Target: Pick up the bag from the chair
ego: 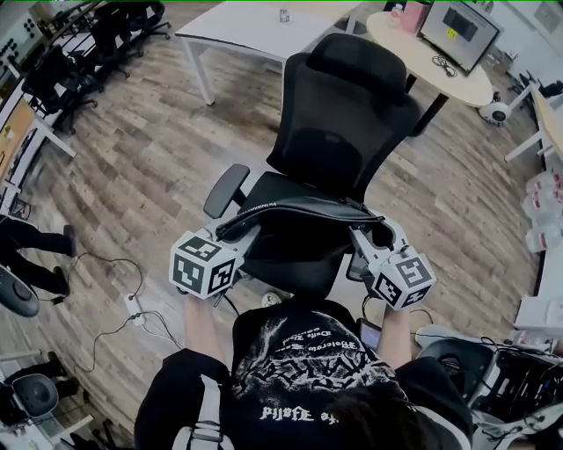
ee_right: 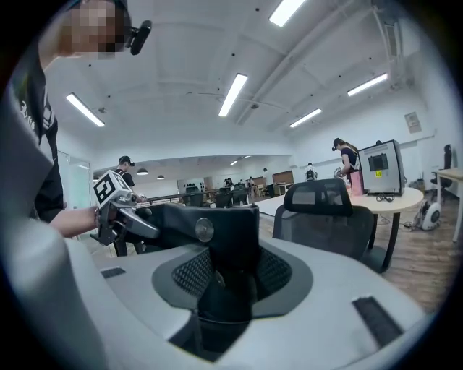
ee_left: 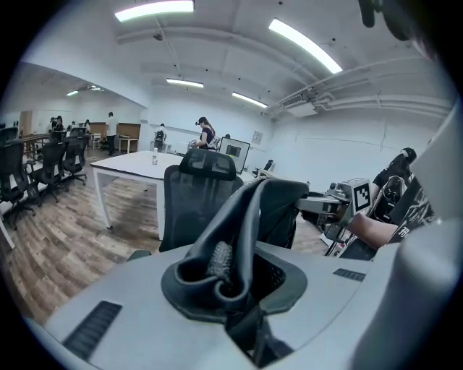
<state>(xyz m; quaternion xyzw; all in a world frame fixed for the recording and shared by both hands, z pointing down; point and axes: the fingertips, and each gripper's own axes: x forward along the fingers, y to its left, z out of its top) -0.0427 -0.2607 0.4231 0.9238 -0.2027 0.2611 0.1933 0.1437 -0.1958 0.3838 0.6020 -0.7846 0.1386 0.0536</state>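
A black bag (ego: 299, 211) is stretched flat between my two grippers, just above the seat of a black mesh office chair (ego: 347, 114). My left gripper (ego: 244, 230) is shut on the bag's left end, where folded dark fabric (ee_left: 242, 224) is pinched between the pads. My right gripper (ego: 362, 235) is shut on the right end, gripping a black panel with a round metal snap (ee_right: 205, 230). The chair (ee_left: 199, 195) stands behind the bag in the left gripper view, and the chair (ee_right: 325, 213) shows to the right in the right gripper view. Whether the bag still touches the seat is hidden.
A white table (ego: 255, 26) stands behind the chair, and a round table (ego: 444, 75) with a monitor (ego: 457, 31) is at the back right. Cables (ego: 114, 308) lie on the wooden floor at the left. Boxes and gear (ego: 519, 378) crowd the right side.
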